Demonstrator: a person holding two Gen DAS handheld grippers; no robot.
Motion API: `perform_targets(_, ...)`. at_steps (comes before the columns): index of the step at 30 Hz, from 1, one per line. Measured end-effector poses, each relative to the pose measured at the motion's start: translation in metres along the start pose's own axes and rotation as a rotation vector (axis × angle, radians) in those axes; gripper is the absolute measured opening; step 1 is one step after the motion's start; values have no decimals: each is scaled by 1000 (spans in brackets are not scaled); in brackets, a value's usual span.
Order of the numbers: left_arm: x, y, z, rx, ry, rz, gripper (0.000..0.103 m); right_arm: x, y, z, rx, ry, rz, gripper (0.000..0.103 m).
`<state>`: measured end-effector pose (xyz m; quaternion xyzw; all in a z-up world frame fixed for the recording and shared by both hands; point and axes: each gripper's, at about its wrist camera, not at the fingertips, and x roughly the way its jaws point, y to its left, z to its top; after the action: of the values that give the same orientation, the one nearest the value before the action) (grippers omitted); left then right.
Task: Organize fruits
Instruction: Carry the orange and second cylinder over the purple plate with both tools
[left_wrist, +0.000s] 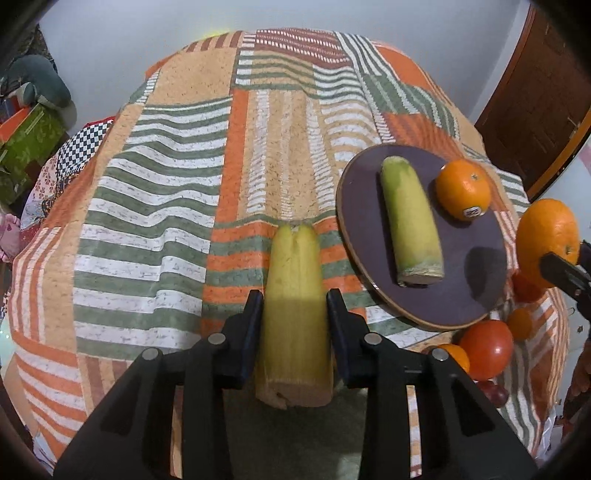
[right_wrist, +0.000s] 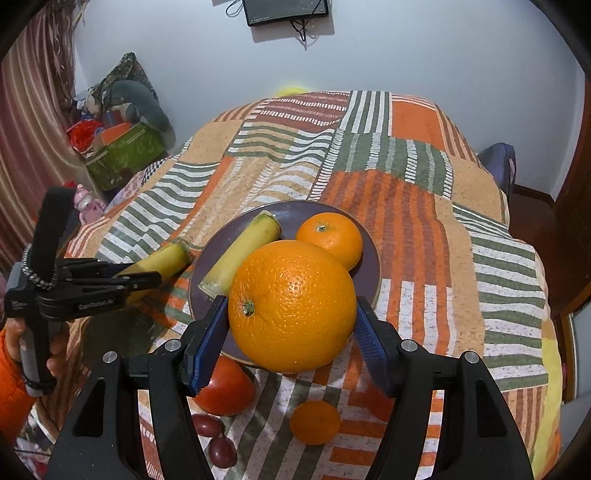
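- Now, the big orange (right_wrist: 291, 306) sits clamped between the blue pads (right_wrist: 205, 350) of the right gripper (right_wrist: 290, 334), held above the near rim of the plate (right_wrist: 369, 251).
- On the plate lie a banana piece (right_wrist: 240, 258) and a smaller orange (right_wrist: 330, 240), side by side.
- The left gripper (left_wrist: 295, 317) is closed on a second banana piece (left_wrist: 295, 295), left of the plate over the cloth (left_wrist: 147, 184).
- Near the plate, on the cloth, rest a tomato (right_wrist: 225, 387), a mandarin (right_wrist: 314, 422) and two grapes (right_wrist: 218, 439).
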<state>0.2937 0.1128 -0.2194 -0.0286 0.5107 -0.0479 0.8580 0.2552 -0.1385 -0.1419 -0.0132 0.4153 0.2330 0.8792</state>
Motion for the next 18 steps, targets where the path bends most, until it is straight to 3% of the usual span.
perform_targets(6, -6, -6, -10, 17, 26, -5, 35, -4, -4, 0, -3, -9, -3, 63)
perform_targets(13, 8, -11, -38, 58, 115, 18, 35, -2, -7, -3, -9, -2, -4, 63)
perform_targets(18, 14, -11, -30, 45, 118, 4, 35, 2, -8, -5, -11, 13, 0, 63)
